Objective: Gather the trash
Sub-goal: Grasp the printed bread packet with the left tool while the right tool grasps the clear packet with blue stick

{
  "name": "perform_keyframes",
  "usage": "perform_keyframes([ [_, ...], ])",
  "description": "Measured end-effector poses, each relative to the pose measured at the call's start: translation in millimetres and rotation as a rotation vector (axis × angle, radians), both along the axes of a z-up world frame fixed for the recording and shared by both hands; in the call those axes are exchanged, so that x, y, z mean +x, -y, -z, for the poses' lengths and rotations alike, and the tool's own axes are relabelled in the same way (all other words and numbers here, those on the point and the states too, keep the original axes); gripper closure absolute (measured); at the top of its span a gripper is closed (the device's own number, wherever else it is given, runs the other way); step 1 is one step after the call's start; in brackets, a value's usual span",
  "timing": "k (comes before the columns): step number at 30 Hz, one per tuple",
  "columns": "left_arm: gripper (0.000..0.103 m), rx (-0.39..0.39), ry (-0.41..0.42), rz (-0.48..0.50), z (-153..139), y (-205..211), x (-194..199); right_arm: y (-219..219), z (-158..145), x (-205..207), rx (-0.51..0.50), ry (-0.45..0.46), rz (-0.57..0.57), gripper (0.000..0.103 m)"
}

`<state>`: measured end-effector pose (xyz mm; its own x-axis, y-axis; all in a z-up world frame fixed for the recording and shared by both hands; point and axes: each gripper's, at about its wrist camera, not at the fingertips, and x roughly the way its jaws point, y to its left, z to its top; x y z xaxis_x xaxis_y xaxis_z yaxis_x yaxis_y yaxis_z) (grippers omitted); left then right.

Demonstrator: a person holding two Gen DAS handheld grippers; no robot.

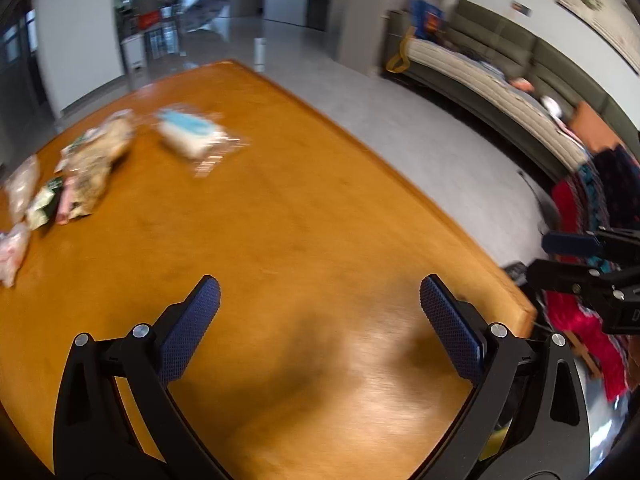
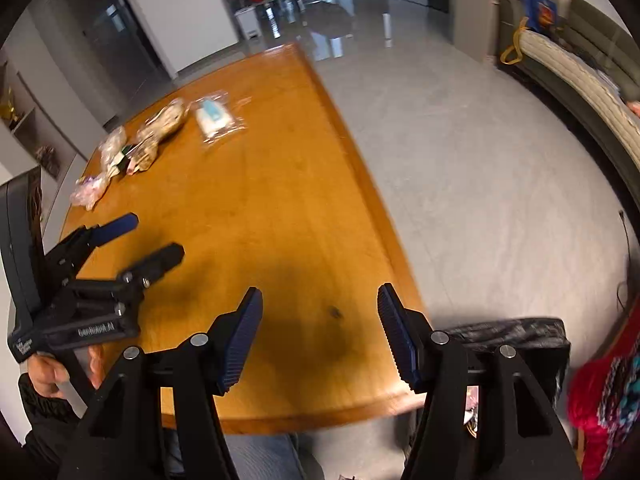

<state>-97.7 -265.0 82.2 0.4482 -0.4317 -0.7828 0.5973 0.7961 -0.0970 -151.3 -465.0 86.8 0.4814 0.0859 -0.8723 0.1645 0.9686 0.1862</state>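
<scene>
Several wrappers lie at the far left of the wooden table: a clear packet with a blue and white mask, a crumpled beige wrapper, a green and white wrapper and pink packets. My left gripper hangs open over bare wood near the table's front, well short of them. In the right wrist view the mask packet and beige wrapper lie far ahead. My right gripper is open over the near right corner, nothing between its pads. The left gripper shows to its left, held by a hand.
A black plastic bag sits just off the table's near right corner. Grey floor spreads to the right, with a sofa along the wall. Red patterned cloth lies at the lower right. A dark chair stands at the left.
</scene>
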Motion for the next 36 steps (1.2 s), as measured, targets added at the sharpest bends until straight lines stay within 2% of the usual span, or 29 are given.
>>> perform_keyframes([
  [7,0.006,0.1,0.111,-0.117,6,-56,77,-34,15,67,0.0,-0.045,-0.103,0.042],
  [12,0.006,0.146,0.134,-0.148,16,-80,130,-51,21,117,-0.003,-0.065,-0.161,0.042],
  [17,0.01,0.155,0.104,-0.124,30,-83,170,-73,21,185,-0.003,-0.057,-0.22,0.042],
  [20,0.018,0.172,0.059,-0.096,41,-80,190,-88,21,223,-0.029,-0.051,-0.252,0.042],
  [25,0.02,0.201,0.065,-0.086,44,-83,208,-107,31,278,-0.081,-0.05,-0.292,0.042],
  [30,0.027,0.209,0.013,-0.095,49,-97,228,-129,46,317,-0.185,-0.045,-0.316,0.03],
  [32,0.041,0.186,-0.047,-0.105,53,-104,236,-132,54,328,-0.21,-0.061,-0.316,0.028],
  [34,0.045,0.126,-0.079,-0.116,50,-113,240,-132,64,338,-0.223,-0.087,-0.3,0.028],
  [36,0.046,0.12,-0.088,-0.125,48,-115,241,-129,73,341,-0.208,-0.107,-0.291,0.029],
])
